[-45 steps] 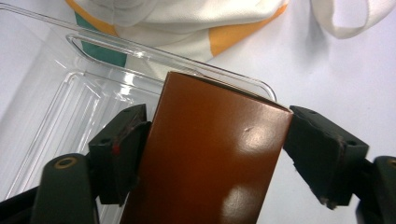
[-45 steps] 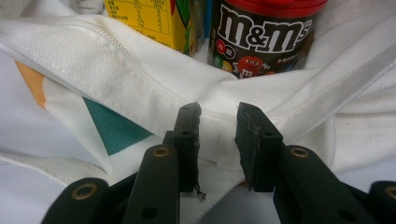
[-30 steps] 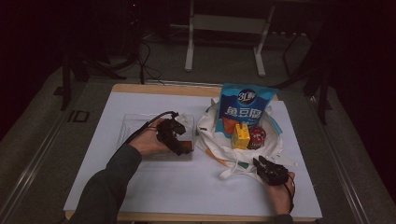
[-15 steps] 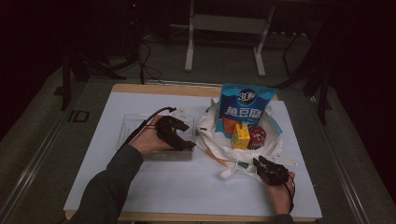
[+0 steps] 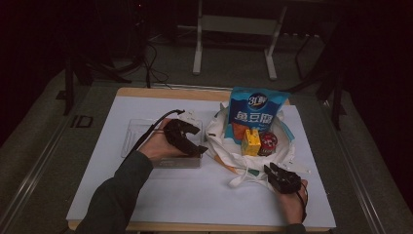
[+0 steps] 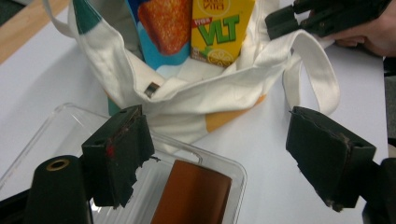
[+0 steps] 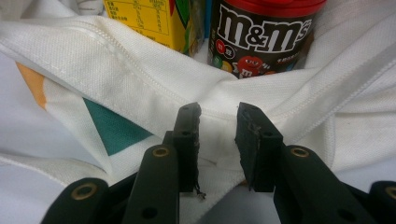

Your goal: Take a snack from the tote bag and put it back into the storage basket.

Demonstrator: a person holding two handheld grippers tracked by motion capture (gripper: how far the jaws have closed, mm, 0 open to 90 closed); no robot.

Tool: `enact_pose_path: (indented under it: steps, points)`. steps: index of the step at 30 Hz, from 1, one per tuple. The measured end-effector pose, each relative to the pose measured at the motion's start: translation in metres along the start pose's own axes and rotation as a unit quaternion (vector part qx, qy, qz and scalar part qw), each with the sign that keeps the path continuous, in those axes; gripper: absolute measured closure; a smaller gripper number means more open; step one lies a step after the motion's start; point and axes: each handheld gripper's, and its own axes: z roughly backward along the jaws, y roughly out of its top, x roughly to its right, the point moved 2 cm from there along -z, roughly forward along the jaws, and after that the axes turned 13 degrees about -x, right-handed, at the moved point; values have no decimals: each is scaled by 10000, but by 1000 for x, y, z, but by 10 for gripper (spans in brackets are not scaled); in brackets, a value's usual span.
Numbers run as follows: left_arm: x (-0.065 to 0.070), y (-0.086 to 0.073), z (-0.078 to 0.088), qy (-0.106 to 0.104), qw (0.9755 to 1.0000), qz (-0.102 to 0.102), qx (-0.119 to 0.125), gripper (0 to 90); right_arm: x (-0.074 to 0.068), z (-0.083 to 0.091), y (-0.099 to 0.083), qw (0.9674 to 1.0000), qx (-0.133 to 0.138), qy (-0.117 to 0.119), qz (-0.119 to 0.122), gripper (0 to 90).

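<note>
Pinching the near rim of the white tote bag (image 5: 229,151), the right tongs (image 5: 272,171) have their jaws narrowed on a fold of cloth, seemingly to hold the bag's mouth open and steady near the desk's (image 5: 160,204) right front corner. Inside stand a blue snack bag (image 5: 255,109), a yellow juice carton (image 5: 251,144) and an M&M's tub (image 7: 261,32), upright against the cloth wall. The left tongs (image 6: 233,158) gape wide and hold nothing, hovering over a clear plastic tray (image 5: 134,134) at mid-desk, just left of the bag; a brown block (image 6: 191,193) lies in it, probably next to be packed.
</note>
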Motion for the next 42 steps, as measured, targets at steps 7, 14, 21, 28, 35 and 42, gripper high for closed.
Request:
enact_pose_path:
  steps: [7, 14, 21, 28, 35, 42]
  points:
    - [1, 7, 0, 43, 10000, -19, 88, 197, 0, 0, 0, 10000, 6, -6, 6, 696]
    - [6, 15, -3, 81, 9998, -42, 154, 227, 0, 0, 0, 10000, 6, -8, 8, 696]
    - [8, 22, -4, 89, 9996, -80, 247, 249, 0, 0, 0, 10000, 10, -10, 10, 696]
    - [11, 28, -5, 90, 9994, -129, 295, 267, 0, 0, 0, 10000, 11, -13, 19, 695]
    - [14, 35, -4, 68, 9992, -225, 326, 273, 0, 0, 0, 10000, 15, -13, 10, 695]
    - [18, 39, -6, 107, 9990, -291, 331, 293, 0, 0, 0, 10000, 10, -23, 17, 695]
